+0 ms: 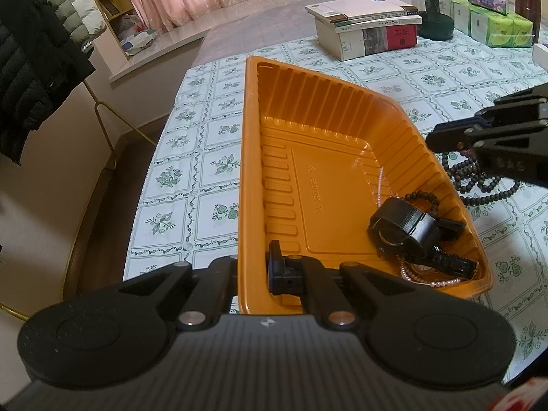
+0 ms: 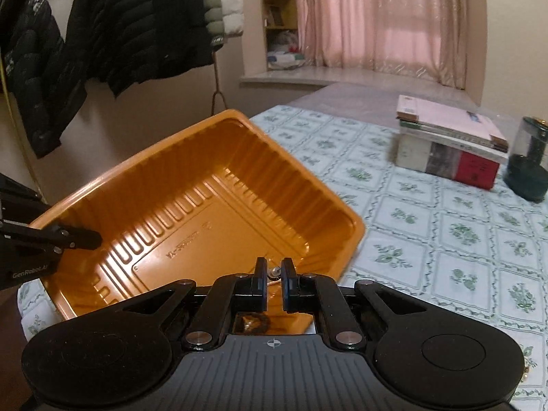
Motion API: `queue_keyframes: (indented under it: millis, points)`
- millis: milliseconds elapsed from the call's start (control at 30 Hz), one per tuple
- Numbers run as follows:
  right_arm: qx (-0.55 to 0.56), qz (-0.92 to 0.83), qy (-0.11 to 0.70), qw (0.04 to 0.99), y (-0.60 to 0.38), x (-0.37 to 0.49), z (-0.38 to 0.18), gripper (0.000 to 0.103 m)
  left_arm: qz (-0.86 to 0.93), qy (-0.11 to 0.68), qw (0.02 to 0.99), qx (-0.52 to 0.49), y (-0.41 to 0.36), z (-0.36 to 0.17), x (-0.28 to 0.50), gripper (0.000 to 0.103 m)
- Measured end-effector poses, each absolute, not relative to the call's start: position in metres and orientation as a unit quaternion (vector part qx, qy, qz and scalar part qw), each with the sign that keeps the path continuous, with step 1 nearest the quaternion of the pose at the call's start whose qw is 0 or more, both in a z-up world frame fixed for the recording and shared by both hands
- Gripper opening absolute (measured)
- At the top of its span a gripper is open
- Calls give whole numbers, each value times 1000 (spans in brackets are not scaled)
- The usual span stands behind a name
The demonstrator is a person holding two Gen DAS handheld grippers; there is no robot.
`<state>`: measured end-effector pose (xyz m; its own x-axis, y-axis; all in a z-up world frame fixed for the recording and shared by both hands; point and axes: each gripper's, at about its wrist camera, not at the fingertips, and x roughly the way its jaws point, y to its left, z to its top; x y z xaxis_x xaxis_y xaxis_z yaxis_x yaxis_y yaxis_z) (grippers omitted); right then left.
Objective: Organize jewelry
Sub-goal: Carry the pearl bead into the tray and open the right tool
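An orange plastic tray [image 1: 325, 188] lies on the flowered tablecloth. In its near right corner are a black watch [image 1: 411, 233], a pearl strand [image 1: 424, 282] and a dark bead bracelet [image 1: 424, 198]. My left gripper [image 1: 255, 270] is shut on the tray's near wall, one finger outside and one inside; it shows at the tray's left rim [image 2: 73, 238] in the right wrist view. My right gripper [image 2: 274, 274] hovers over the tray's [image 2: 205, 205] near corner, shut on a small piece of a dark bead necklace [image 1: 479, 185] that hangs below it [image 1: 436, 140].
A stack of books [image 1: 366, 30] [image 2: 452, 144], a dark green jar [image 1: 433, 10] [image 2: 527, 171] and tissue packs [image 1: 493, 17] stand at the table's far side. Jackets [image 1: 34, 51] hang on a rack beyond the table's left edge.
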<state>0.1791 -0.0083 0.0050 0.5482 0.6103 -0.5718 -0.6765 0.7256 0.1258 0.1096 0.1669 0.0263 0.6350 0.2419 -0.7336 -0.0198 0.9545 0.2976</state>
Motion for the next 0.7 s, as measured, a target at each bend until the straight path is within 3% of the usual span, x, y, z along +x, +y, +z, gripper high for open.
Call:
queue_keyframes:
  millis: [500, 533, 633, 700]
  points:
    - [-42, 378, 304, 873, 0, 181, 3, 8, 73, 421, 895, 132, 167, 26, 109, 2]
    - [-40, 379, 304, 873, 0, 182, 4, 11, 73, 421, 895, 132, 167, 26, 109, 2]
    - [-25, 372, 304, 877, -6, 183, 5, 44, 73, 421, 895, 132, 167, 26, 109, 2]
    - [-12, 370, 301, 879, -13, 183, 7, 46, 73, 421, 895, 132, 167, 26, 109, 2]
